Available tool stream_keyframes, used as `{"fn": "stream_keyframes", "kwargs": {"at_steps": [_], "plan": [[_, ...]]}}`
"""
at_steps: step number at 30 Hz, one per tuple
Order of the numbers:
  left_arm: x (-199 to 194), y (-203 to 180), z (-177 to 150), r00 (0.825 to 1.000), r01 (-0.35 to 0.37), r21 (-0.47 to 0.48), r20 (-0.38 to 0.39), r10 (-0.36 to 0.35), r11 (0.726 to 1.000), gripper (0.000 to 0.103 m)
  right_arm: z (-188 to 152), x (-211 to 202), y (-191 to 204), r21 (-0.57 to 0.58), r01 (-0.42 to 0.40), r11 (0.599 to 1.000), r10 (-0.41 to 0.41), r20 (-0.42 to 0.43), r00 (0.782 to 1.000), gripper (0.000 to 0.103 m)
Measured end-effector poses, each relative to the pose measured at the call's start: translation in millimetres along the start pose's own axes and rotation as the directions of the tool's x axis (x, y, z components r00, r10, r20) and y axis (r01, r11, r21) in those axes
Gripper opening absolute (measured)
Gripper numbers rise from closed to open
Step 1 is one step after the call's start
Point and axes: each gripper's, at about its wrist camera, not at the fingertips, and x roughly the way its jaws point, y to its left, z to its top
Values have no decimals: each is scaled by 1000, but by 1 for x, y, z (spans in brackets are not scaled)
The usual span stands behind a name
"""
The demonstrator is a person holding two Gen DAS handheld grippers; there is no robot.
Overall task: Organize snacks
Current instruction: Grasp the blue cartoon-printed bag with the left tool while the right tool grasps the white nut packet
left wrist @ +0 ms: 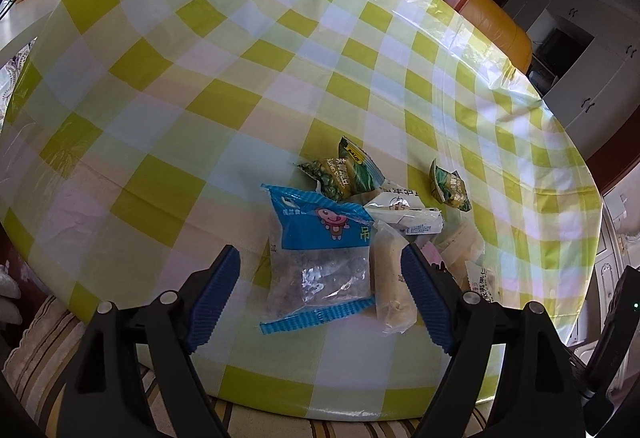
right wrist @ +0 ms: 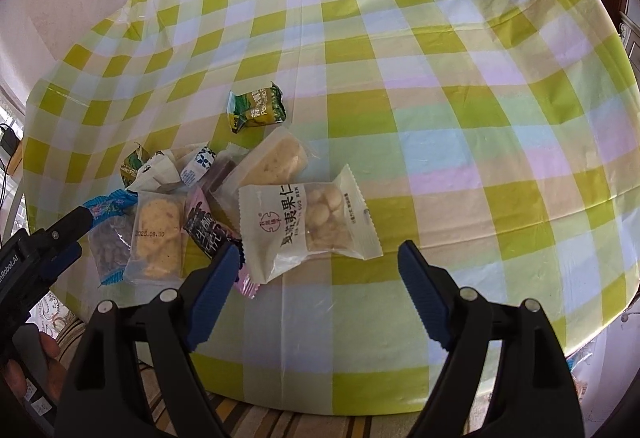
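**Hovering over a heap of wrapped snacks**

Spread over a round table is a glossy checked tablecloth (right wrist: pixel 360 50) in lime, pale blue and cream, creased at its rim. Near its front edge a loose pile of crinkly snack packets is seen. A blue-topped clear bag (left wrist: pixel 320 254) holding dark pieces lies flat, touched on its right by a frosted sleeve (left wrist: pixel 390 282) with a pale bar inside. Right of the pile, a white nut packet (right wrist: pixel 308 224) shows round pale nuts through its window. One small green pouch (right wrist: pixel 256 110) lies apart behind the pile. The left gripper (left wrist: pixel 322 294) is held apart above the blue-topped bag, gripping nothing; the right gripper (right wrist: pixel 314 294) likewise stands wide, empty, before the white packet
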Motion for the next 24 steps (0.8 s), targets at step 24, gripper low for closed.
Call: {"fn": "stream_keyframes", "kwargs": {"at_steps": [24], "plan": [[35, -6, -2, 993, -20, 45, -111, 25, 999, 61, 14, 28, -13, 50, -4, 999, 6, -40, 999, 82]]}}
